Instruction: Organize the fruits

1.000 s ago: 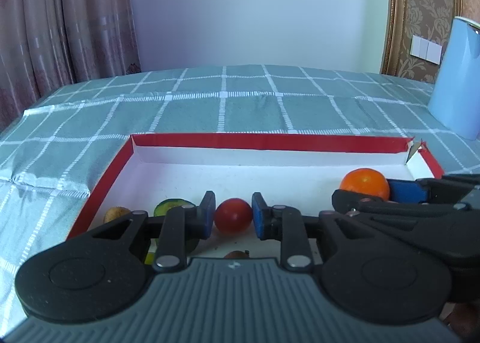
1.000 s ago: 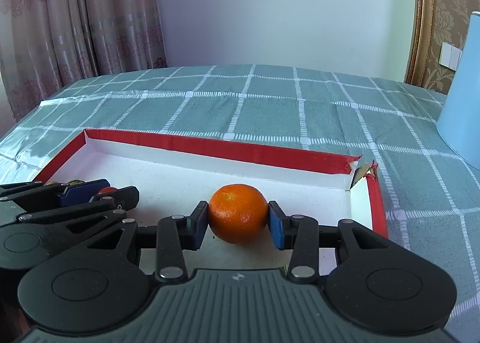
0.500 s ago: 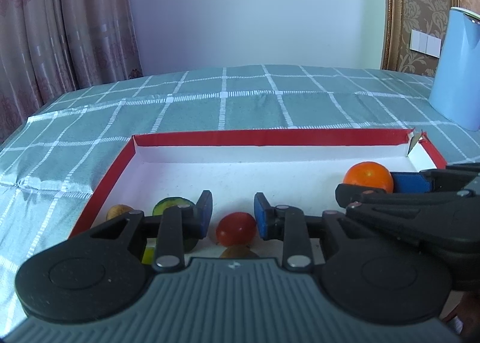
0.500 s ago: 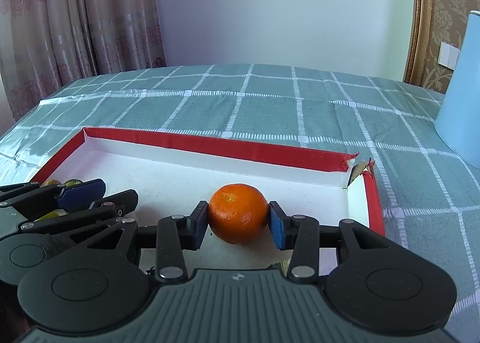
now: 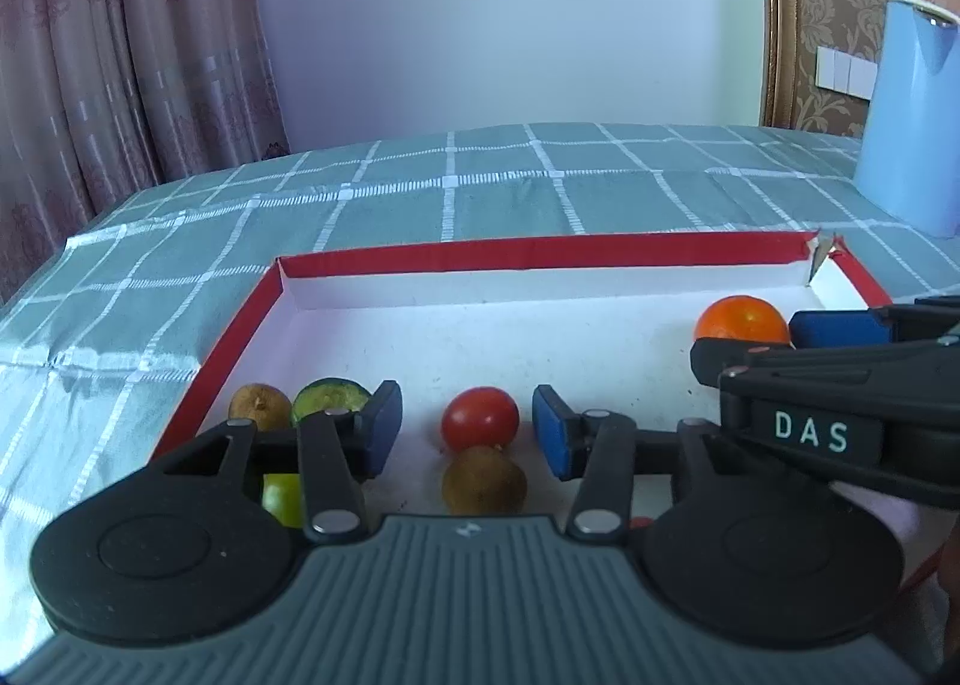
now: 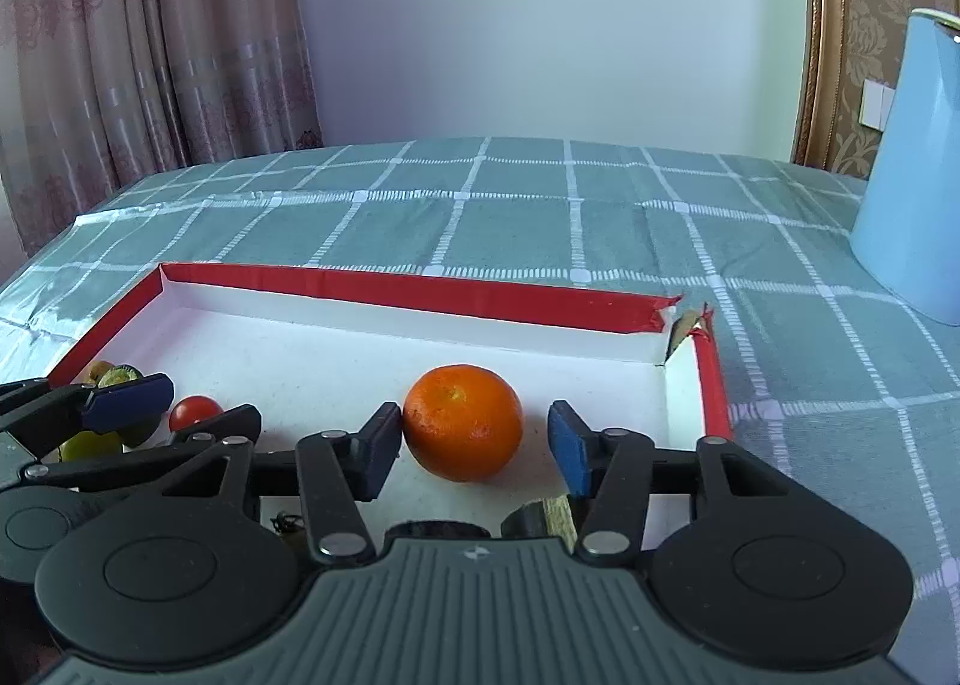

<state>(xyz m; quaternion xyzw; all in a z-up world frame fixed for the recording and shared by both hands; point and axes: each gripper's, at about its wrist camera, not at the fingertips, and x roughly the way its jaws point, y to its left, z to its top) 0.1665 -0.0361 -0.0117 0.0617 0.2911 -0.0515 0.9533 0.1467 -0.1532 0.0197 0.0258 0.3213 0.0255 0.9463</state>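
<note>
A red-rimmed white tray (image 5: 540,259) (image 6: 420,289) lies on the checked cloth. My left gripper (image 5: 467,430) is open above the tray floor; a red tomato (image 5: 480,419) and a brown fruit (image 5: 483,481) lie between its blue pads, untouched. A dark green fruit (image 5: 329,396), another brown fruit (image 5: 259,402) and a yellow-green fruit (image 5: 282,499) lie at the tray's left. My right gripper (image 6: 474,445) is open; the orange (image 6: 462,421) (image 5: 741,319) rests on the tray between its pads, close to the left one.
A light blue jug (image 5: 912,121) (image 6: 912,175) stands on the cloth at the right, beyond the tray. Curtains hang at the far left. The tray's far right corner (image 6: 684,325) is torn. Dark items lie under my right gripper (image 6: 540,514).
Both grippers opened. The left let go of the tomato and pulled back. The right let go of the orange, which now sits on the tray floor.
</note>
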